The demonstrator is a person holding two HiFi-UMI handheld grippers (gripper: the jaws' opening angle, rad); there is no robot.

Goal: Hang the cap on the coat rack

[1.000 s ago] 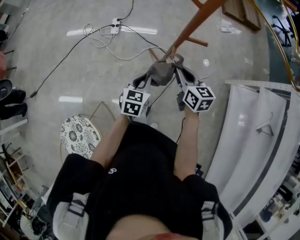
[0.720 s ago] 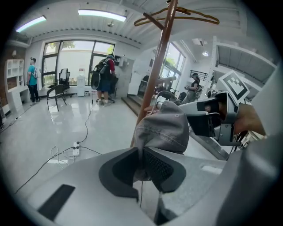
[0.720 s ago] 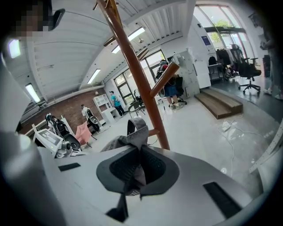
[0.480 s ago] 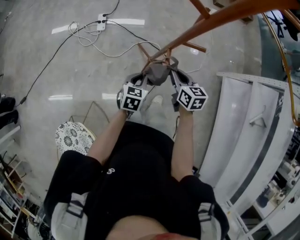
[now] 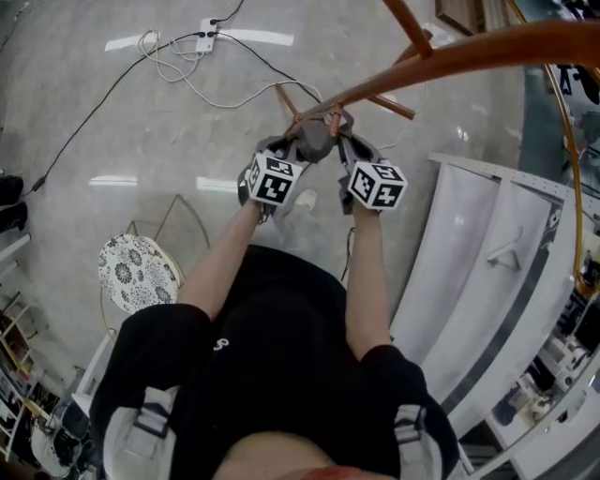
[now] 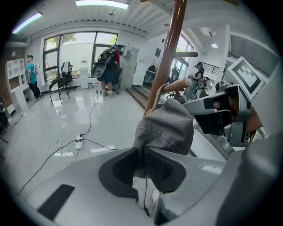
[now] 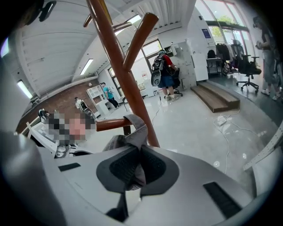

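Both grippers have lifted since a second ago, carrying the gray cap (image 5: 314, 141) closer to the wooden coat rack (image 5: 450, 56), whose orange-brown pole now sweeps larger across the top of the head view. The left gripper (image 5: 292, 152) and the right gripper (image 5: 339, 145) are raised side by side in front of the person's black shirt (image 5: 272, 347), with the cap stretched between them.

Seen from the left gripper view, the left gripper (image 6: 142, 167) has its dark pads pressed on a fold of the cap (image 6: 166, 128). The crown bulges above the jaws, just before the rack's pole (image 6: 170, 57). The right gripper (image 6: 221, 119) shows at the far side of the cap.

From the right gripper view, the right gripper (image 7: 140, 167) pinches the cap's edge (image 7: 131, 132) between its pads. The fabric rises in front of a horizontal peg (image 7: 109, 125) where it meets the pole (image 7: 119, 66). Whether the cap touches the peg cannot be told.

On the glossy floor lie a white power strip (image 5: 208, 28) and its loose cables (image 5: 169, 61). A round stool with a patterned seat (image 5: 138, 274) stands near the person's left side. A white hanger (image 5: 511, 251) rests on pale panels at the right.
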